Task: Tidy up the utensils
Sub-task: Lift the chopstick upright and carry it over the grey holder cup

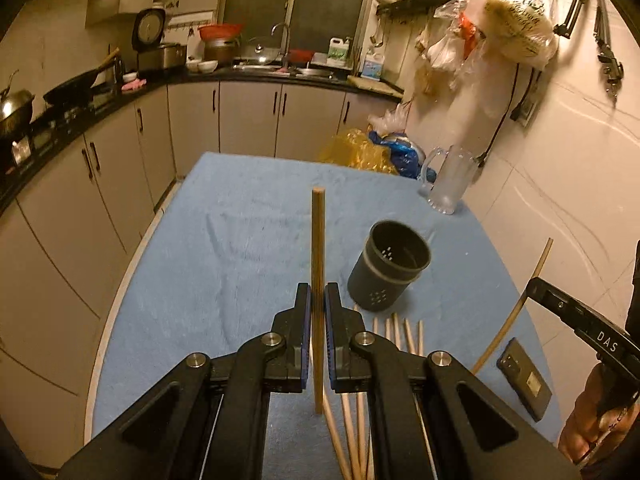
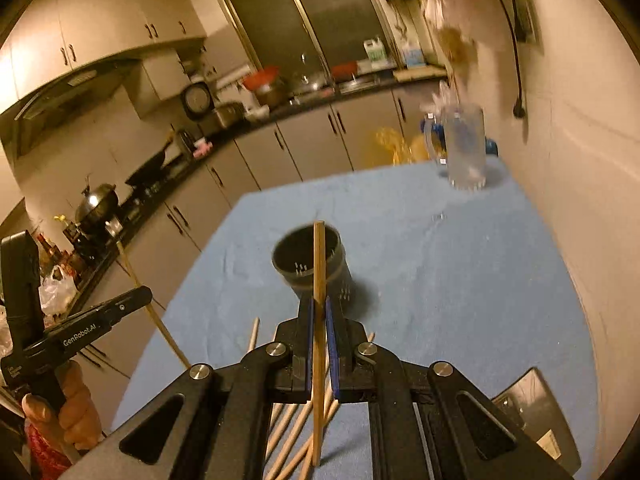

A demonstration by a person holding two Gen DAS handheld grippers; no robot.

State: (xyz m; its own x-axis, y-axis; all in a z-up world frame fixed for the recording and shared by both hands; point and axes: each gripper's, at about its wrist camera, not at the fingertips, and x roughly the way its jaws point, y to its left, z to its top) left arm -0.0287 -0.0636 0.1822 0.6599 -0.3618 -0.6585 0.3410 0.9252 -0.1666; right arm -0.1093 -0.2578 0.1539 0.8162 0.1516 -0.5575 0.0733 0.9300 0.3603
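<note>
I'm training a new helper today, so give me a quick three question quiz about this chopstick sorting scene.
1. True or false: each claw is shut on one chopstick.
2. Which stands nearer the loose chopsticks: a) glass mug b) dark holder?
3. What flat dark thing lies at the blue cloth's right edge?

Key: 1. True: left claw and right claw each grip a chopstick. 2. b. 3. A phone.

Black grippers (image 1: 318, 300), blue-lined jaws, silver pivot screws, white lettering.

A clear glass mug (image 1: 448, 178) stands at the blue table's (image 1: 224, 216) far corner, a phone (image 1: 525, 379) near.
</note>
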